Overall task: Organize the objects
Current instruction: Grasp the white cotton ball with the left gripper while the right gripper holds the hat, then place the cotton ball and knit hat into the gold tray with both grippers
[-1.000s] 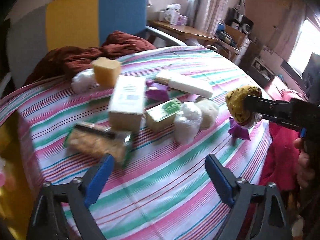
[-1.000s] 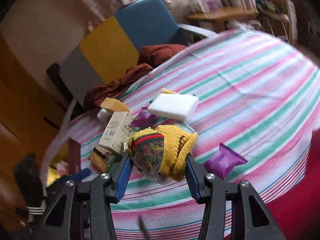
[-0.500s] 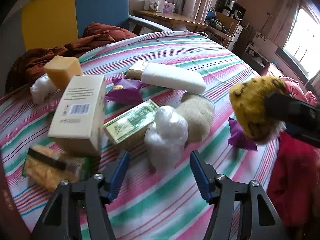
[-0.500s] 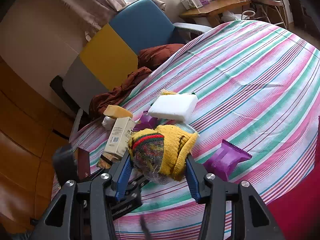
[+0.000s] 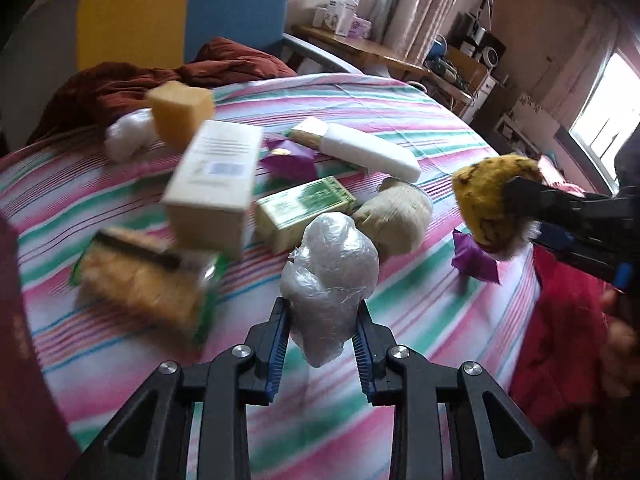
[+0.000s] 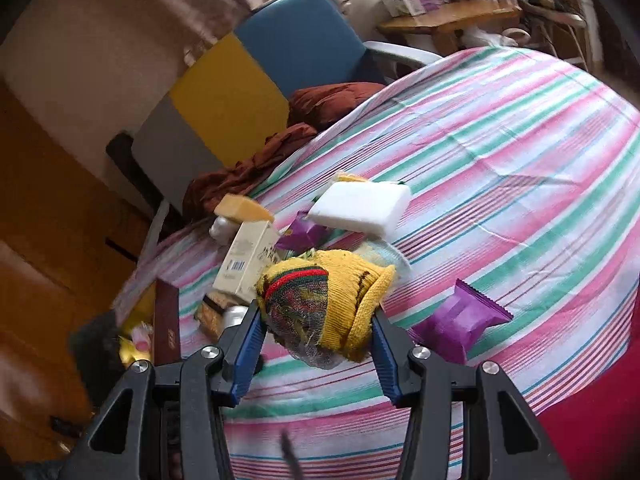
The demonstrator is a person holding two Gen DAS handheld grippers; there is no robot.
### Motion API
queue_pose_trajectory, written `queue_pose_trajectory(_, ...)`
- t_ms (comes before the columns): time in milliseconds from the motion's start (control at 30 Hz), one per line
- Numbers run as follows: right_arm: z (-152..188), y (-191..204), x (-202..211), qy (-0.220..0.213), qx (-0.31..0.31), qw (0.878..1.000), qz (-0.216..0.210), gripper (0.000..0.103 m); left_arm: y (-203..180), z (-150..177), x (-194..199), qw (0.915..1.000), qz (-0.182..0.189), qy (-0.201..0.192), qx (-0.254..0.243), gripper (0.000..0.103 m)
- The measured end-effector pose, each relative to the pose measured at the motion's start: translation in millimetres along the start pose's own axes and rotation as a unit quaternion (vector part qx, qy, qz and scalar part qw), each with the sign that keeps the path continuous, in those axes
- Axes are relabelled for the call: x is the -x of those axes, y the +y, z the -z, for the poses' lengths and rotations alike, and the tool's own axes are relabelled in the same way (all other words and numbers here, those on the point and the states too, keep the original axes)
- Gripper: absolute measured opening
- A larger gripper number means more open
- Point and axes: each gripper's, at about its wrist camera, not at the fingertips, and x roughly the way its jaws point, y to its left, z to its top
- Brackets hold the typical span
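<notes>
The left hand-held gripper (image 5: 321,334) is clamped on a white plastic-wrapped bundle (image 5: 329,278), taken at its lower half between the blue pads (image 5: 279,338). Whether the bundle is lifted clear of the striped table (image 5: 420,120) cannot be told from the left wrist view, which is blurred on its left side. The bundle is judged light and soft; the crinkled film is likely slippery, so a hold across the widest part, not the tapered lower tip, is advised.

The right hand-held gripper (image 6: 318,334) is closed on a yellow knitted item (image 6: 326,300) with red and green bands, partly in netting. It is held above the table, near a purple packet (image 6: 460,322). It is judged soft, compressible and light; a grip through its thick middle is thought secure.

Other things are noted on the table:
- cream box (image 5: 212,186), tilted
- green-printed box (image 5: 304,208), just beside the bundle
- beige round bundle (image 5: 396,216), touching or nearly touching the wrapped bundle
- white block (image 5: 370,152)
- yellow sponge block (image 5: 182,112)
- snack pack (image 5: 144,280), blurred

The boxes are judged stiff and best gripped across their narrow faces.
</notes>
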Motion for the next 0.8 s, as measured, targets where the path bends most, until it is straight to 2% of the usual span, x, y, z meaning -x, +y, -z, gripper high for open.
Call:
queue_pose_trajectory(100, 4.7, 16.8, -2.9, 0.011, 0.04, 0.999, 0.013, 0.05, 7.2, 9.9, 24.5, 0.9998, -0.012, -0.015, 0.001, 0.031)
queue_pose_trajectory(233, 12.9, 42.1, -9.9, 0.02, 0.072, 0.997, 0.009, 0.05, 24.9, 21.1, 57.4, 0.9987, -0.032, -0.039, 0.012, 0.031)
queue_pose_trajectory(500, 30.1, 115.4, -26.9, 0.046, 0.133, 0.989, -0.041, 0.05, 80.3, 53.3, 119.1, 0.9912, -0.081, -0.076, 0.072, 0.031)
queue_pose_trajectory(667, 46.7, 177.8, -43.1, 0.069, 0.183, 0.977, -0.086, 0.05, 124.0, 78.9, 164.0, 0.9786, -0.123, -0.108, 0.124, 0.031)
queue_pose_trajectory(800, 67.9, 223.9, -59.9, 0.094, 0.219, 0.964, -0.115, 0.05, 160.0, 107.9, 196.4, 0.9636, -0.171, -0.121, 0.166, 0.031)
